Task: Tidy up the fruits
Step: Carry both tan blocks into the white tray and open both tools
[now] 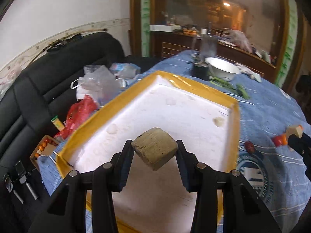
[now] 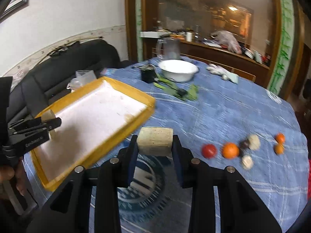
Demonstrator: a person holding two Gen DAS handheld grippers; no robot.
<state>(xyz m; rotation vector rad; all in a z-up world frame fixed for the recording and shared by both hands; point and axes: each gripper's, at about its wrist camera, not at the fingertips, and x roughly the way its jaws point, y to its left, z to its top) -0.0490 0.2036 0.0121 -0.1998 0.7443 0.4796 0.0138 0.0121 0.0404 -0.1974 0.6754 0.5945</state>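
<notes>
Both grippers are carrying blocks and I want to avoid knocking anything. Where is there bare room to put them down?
The white floor of the yellow-rimmed tray is bare throughout. So is the blue cloth between the tray, the greens and the fruit row. It is crowded around the red fruit and orange, and near the white bowl.

Premises: a lived-in home — living and dining room. Evidence: black sofa [image 2: 64, 66] against the wall, blue cloth-covered desk [image 2: 233, 112], cluttered wooden sideboard [image 2: 213, 52] — domestic throughout.
</notes>
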